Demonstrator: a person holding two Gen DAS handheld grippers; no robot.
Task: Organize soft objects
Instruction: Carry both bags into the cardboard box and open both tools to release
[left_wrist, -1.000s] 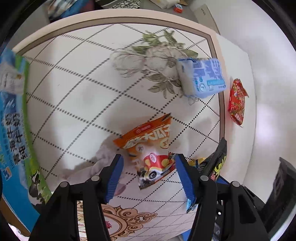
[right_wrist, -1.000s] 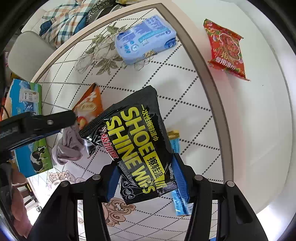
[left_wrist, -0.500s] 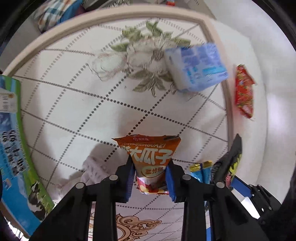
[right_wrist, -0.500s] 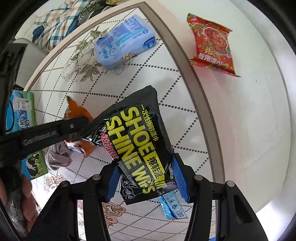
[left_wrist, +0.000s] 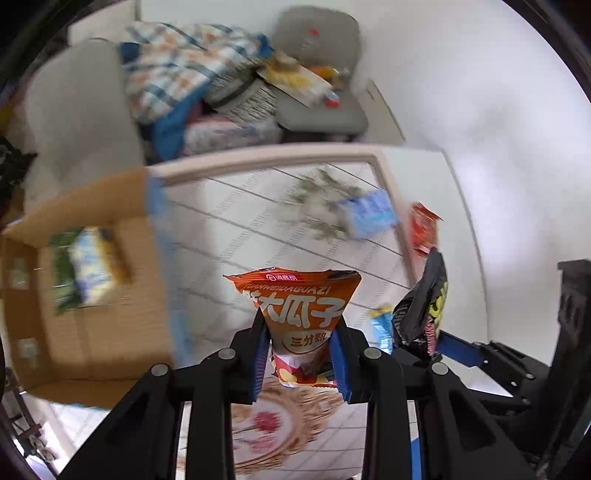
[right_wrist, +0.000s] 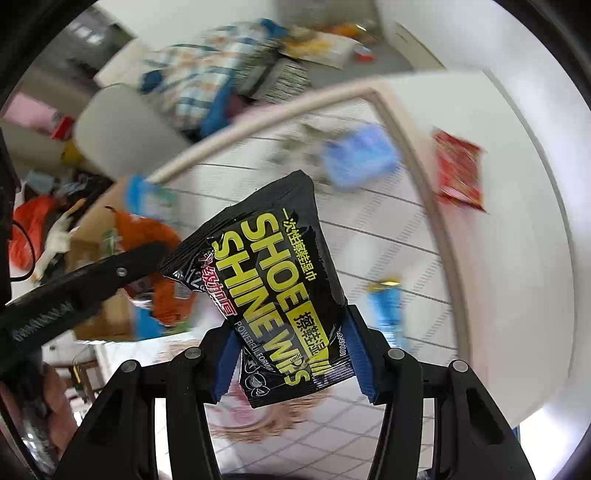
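My left gripper (left_wrist: 300, 363) is shut on an orange snack bag (left_wrist: 301, 306) and holds it above the patterned table (left_wrist: 236, 221). My right gripper (right_wrist: 293, 363) is shut on a black shoe-shine wipes pack (right_wrist: 273, 284), also lifted. That pack (left_wrist: 424, 306) shows at the right of the left wrist view. A blue tissue pack (right_wrist: 360, 157), a red snack packet (right_wrist: 460, 171) and a small blue packet (right_wrist: 386, 306) lie on the table. An open cardboard box (left_wrist: 92, 325) stands at the left, with a green and white pack (left_wrist: 86, 269) inside.
Grey chairs (left_wrist: 321, 74) piled with checked cloth (left_wrist: 173, 70) and clutter stand behind the table. A white wall (left_wrist: 498, 129) lies to the right. The left gripper's arm (right_wrist: 74, 295) crosses the right wrist view at the left.
My left gripper closed on the orange snack bag and lifted it off the table. Both grippers have risen and tilted up, so the box interior and the chairs now show.
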